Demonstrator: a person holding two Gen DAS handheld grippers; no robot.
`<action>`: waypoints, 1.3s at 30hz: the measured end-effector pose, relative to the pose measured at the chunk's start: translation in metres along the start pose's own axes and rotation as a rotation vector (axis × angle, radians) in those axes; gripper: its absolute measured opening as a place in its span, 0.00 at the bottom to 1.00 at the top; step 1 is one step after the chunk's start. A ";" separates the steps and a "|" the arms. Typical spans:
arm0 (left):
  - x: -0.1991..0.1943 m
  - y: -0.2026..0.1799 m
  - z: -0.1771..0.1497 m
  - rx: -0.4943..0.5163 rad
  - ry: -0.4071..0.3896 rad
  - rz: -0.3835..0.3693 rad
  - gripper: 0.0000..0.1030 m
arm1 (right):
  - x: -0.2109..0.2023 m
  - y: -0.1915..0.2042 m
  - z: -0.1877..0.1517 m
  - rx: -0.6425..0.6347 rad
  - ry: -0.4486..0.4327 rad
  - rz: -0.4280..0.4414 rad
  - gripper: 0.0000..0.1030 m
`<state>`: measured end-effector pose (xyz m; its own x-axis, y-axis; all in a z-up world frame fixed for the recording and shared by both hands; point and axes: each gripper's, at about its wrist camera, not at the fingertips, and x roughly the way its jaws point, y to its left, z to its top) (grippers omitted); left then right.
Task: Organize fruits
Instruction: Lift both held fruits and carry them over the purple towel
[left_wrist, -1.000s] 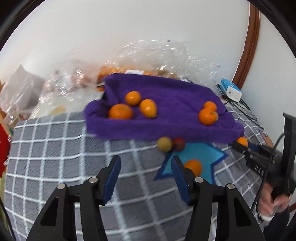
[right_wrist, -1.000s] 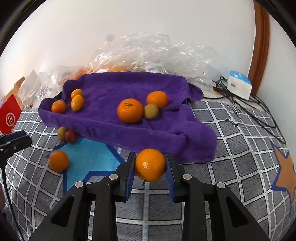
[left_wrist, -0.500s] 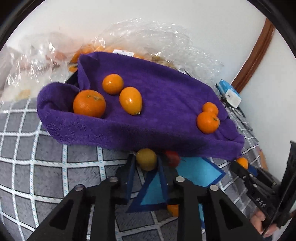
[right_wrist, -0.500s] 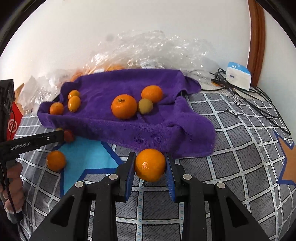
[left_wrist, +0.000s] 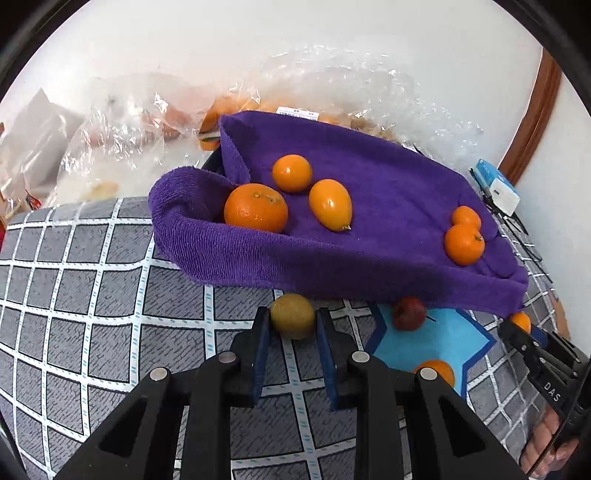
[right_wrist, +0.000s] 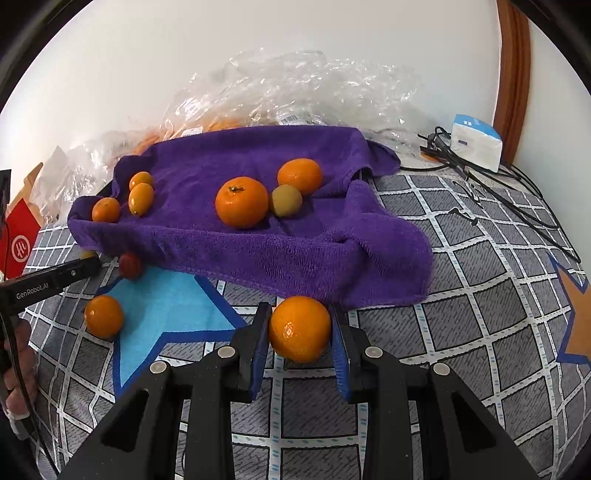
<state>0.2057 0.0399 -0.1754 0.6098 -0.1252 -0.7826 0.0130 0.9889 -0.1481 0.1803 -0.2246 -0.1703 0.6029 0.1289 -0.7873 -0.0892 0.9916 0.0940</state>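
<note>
Here, in the left wrist view, the left claw (left_wrist: 292, 326) is clamped on a greenish fruit (left_wrist: 292, 320), both blue pads against its sides, just in front of the purple towel (left_wrist: 369, 236). The fruit sits low over the grey checked cloth (left_wrist: 92, 295). On the towel lie a large orange (left_wrist: 255, 213), a small orange (left_wrist: 291, 173) and an oval yellow fruit (left_wrist: 330, 204) close together, with two more oranges (left_wrist: 464, 244) near the right end. A red fruit (left_wrist: 408, 313) lies at the towel's edge on a blue star (left_wrist: 443, 339). The right claw (left_wrist: 524, 334) shows at the far right.

In the right wrist view, the right claw (right_wrist: 300, 332) grips an orange (right_wrist: 300, 328) between its pads, just in front of the towel (right_wrist: 258, 251). On the towel, a big orange (right_wrist: 242, 206), a green fruit (right_wrist: 286, 200) and another orange (right_wrist: 300, 175) cluster together. A loose orange (right_wrist: 104, 316) rests beside the star (right_wrist: 162, 306). Clear plastic bags (right_wrist: 295, 88) lie behind.
</note>
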 end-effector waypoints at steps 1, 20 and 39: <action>0.000 0.001 0.000 -0.007 -0.009 0.007 0.24 | 0.001 0.000 0.000 -0.002 0.003 -0.003 0.30; 0.008 0.000 0.004 -0.050 -0.017 0.033 0.24 | 0.003 0.005 0.000 -0.029 0.021 -0.019 0.31; -0.046 0.010 0.002 -0.094 -0.192 -0.071 0.23 | 0.000 0.005 0.000 -0.020 0.006 -0.005 0.30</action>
<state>0.1788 0.0554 -0.1395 0.7496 -0.1679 -0.6402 -0.0070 0.9652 -0.2614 0.1797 -0.2193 -0.1693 0.5990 0.1233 -0.7912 -0.1018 0.9918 0.0775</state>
